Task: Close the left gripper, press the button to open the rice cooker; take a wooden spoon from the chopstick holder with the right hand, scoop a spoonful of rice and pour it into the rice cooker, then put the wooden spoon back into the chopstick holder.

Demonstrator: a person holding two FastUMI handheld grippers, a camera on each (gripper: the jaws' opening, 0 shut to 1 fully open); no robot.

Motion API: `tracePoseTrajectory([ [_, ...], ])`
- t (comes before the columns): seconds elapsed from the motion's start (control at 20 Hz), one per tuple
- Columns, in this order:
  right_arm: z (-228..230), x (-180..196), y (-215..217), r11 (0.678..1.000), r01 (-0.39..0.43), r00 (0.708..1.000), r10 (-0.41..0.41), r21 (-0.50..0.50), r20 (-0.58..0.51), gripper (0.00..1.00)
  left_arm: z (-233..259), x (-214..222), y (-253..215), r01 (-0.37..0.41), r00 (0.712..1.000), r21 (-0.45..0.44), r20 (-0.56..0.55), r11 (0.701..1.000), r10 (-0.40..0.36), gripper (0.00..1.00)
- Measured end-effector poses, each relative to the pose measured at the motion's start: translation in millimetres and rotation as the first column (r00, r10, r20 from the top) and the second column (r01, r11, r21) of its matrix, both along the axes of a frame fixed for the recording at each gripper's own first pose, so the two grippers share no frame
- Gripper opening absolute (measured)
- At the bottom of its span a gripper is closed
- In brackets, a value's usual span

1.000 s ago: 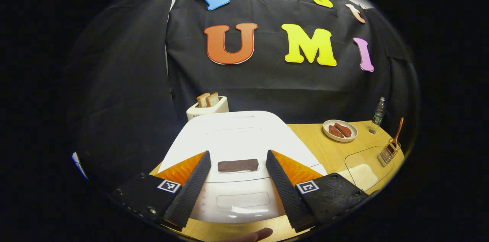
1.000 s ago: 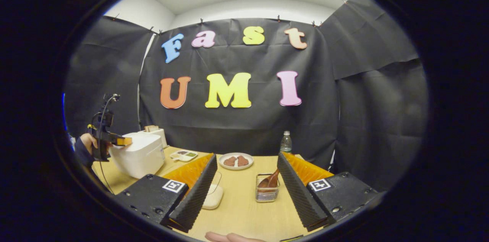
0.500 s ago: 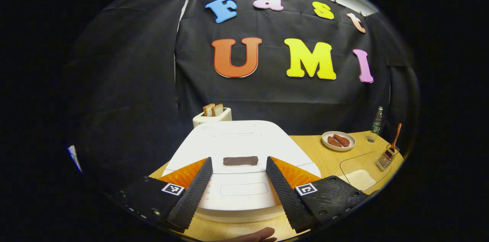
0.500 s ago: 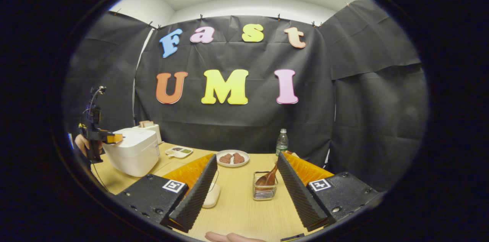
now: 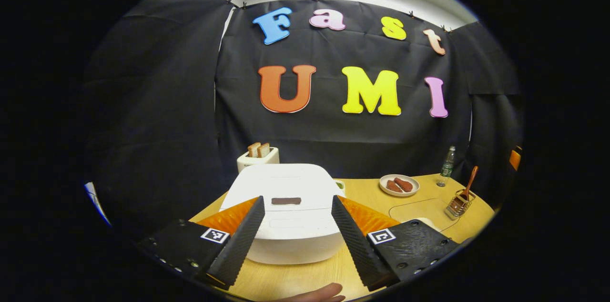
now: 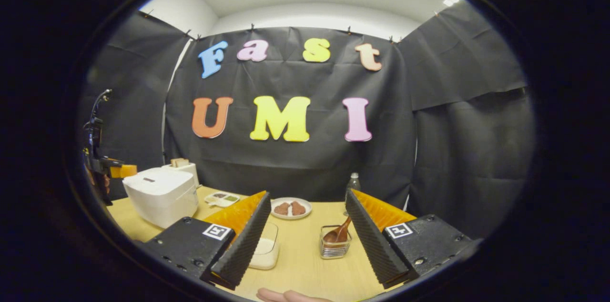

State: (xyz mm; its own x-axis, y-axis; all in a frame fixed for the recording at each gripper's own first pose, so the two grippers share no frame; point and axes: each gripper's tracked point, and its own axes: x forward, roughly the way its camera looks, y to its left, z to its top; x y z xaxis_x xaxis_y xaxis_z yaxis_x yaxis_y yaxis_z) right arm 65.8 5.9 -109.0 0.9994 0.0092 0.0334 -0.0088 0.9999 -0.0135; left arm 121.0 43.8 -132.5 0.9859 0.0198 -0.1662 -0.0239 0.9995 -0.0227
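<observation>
The white rice cooker (image 5: 290,216) stands on the wooden table with its lid down and a dark panel (image 5: 286,201) on top. My left gripper (image 5: 298,240) is open, held short of the cooker's front, level with its top. The same gripper (image 6: 108,169) shows left of the rice cooker (image 6: 162,195) in the right gripper view. My right gripper (image 6: 307,240) is open above the table. Ahead of it stands the wire chopstick holder (image 6: 335,245) with the wooden spoon (image 6: 339,234) in it. A clear container of rice (image 6: 265,250) sits partly behind its left finger.
A toaster (image 5: 257,157) with two bread slices stands behind the cooker. A plate of brown food (image 6: 290,207), a water bottle (image 6: 352,182) and a small sauce tray (image 6: 221,198) sit at the back of the table. A fingertip (image 6: 286,296) shows at the bottom edge.
My left gripper has drawn back from the cooker, which looks smaller and farther now. The right gripper's view has shifted slightly; both grippers stay open.
</observation>
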Motion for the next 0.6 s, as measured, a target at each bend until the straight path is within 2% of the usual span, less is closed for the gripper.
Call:
tracePoseTrajectory([
  [0.1,0.5,-3.1,2.3,0.999,0.042,0.999,-0.042,0.022,0.007,1.00,14.8,-8.6,-7.2,0.014,0.999,0.012,0.032,1.000,-0.014,0.90],
  [0.25,-3.9,-2.3,9.0,0.999,0.036,0.999,-0.035,0.016,-0.015,0.99,31.5,-22.0,-18.2,0.028,0.997,0.021,0.068,0.999,-0.029,0.90],
  [0.35,-6.0,-2.8,16.8,1.000,0.005,1.000,-0.005,-0.012,-0.018,1.00,37.1,-26.9,-33.2,0.074,0.994,0.006,0.079,0.997,-0.074,0.90],
  [0.6,-13.4,-1.9,21.0,0.999,-0.036,0.999,0.036,-0.014,-0.033,1.00,51.5,-34.7,-34.3,0.072,0.992,-0.005,0.108,0.997,-0.071,0.90],
])
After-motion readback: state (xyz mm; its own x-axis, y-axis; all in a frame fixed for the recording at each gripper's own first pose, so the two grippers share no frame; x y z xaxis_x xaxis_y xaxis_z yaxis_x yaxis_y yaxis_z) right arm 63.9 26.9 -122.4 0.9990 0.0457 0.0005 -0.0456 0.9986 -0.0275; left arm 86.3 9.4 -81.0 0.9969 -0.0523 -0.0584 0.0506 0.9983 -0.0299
